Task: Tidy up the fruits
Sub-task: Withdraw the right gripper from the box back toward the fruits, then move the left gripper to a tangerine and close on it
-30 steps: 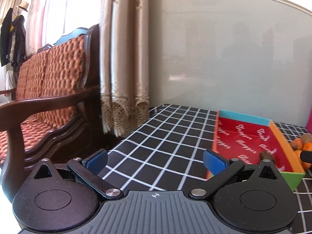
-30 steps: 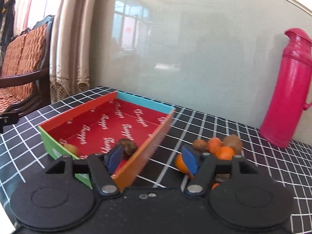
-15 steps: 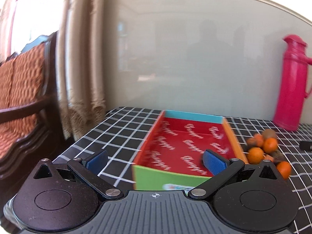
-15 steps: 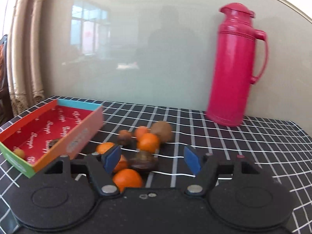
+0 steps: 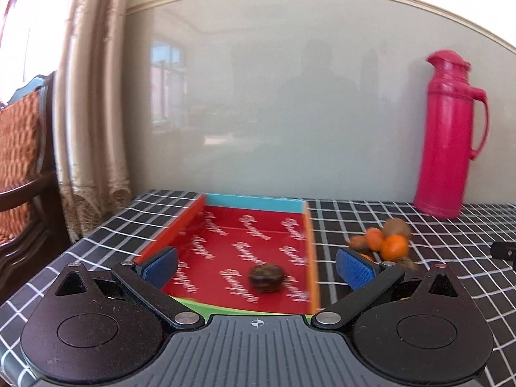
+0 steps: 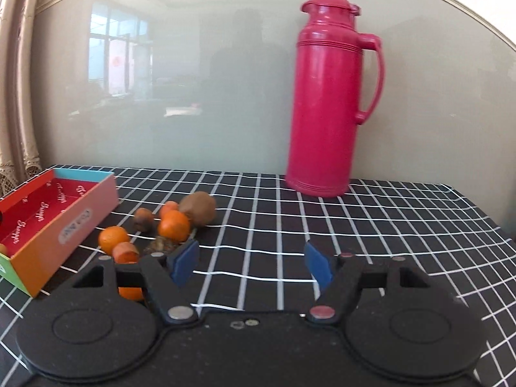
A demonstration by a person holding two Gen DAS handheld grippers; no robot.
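A red-lined box [image 5: 245, 225] with an orange wall lies on the checked tablecloth; a dark brown fruit [image 5: 266, 277] sits inside it. My left gripper [image 5: 258, 262] is open and empty, hovering over the box's near end. A pile of oranges [image 6: 174, 225], a kiwi [image 6: 198, 209] and small brown fruits [image 6: 143, 219] lies right of the box [image 6: 42, 235]; the pile also shows in the left wrist view [image 5: 391, 245]. My right gripper [image 6: 251, 262] is open and empty, just right of the pile.
A tall pink thermos [image 6: 329, 96] stands at the back by the glossy wall panel. A curtain [image 5: 93, 96] and a wooden chair [image 5: 22, 161] are off the table's left edge. The black checked tablecloth [image 6: 371, 225] stretches to the right.
Both grippers have swung to the right. The left one now faces the box instead of the chair; the right one has moved from the box past the fruit pile. Both stay open.
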